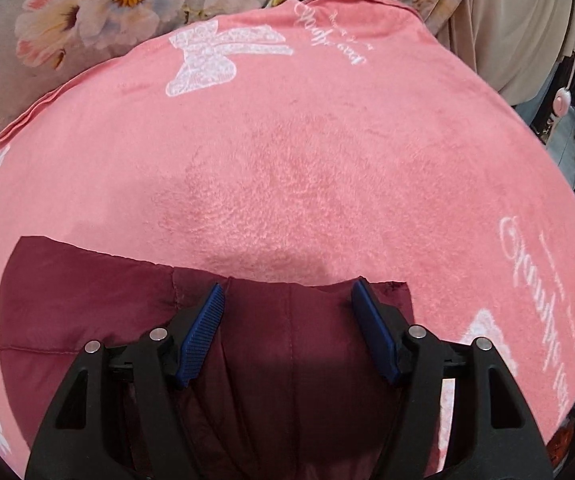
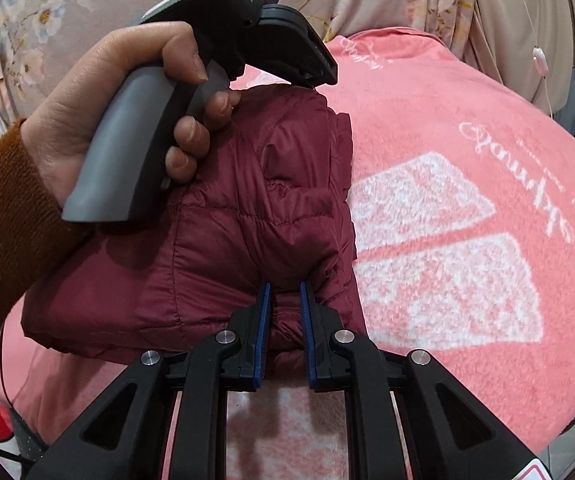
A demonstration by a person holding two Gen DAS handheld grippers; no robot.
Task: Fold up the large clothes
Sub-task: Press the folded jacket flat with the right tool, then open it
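A maroon quilted jacket [image 2: 223, 240] lies folded on a pink blanket [image 1: 307, 160] with white bows and script. In the right wrist view my right gripper [image 2: 284, 286] is shut on a bunched fold at the jacket's near edge, with fabric pinched between the blue pads [image 2: 264, 320]. A hand [image 2: 99, 100] in an orange sleeve holds the left gripper's grey handle [image 2: 127, 152] above the jacket's far edge. In the left wrist view my left gripper [image 1: 287, 285] stands open, its pads [image 1: 203, 324] wide apart astride that edge; a soft bulge of jacket [image 1: 287, 340] lies between them.
A floral sheet [image 1: 87, 8] lies beyond the blanket, and beige cloth [image 1: 527, 40] hangs at the far right. A small pink round object on a cord [image 1: 560, 101] dangles there beside dark clutter. The blanket spreads wide to the right of the jacket.
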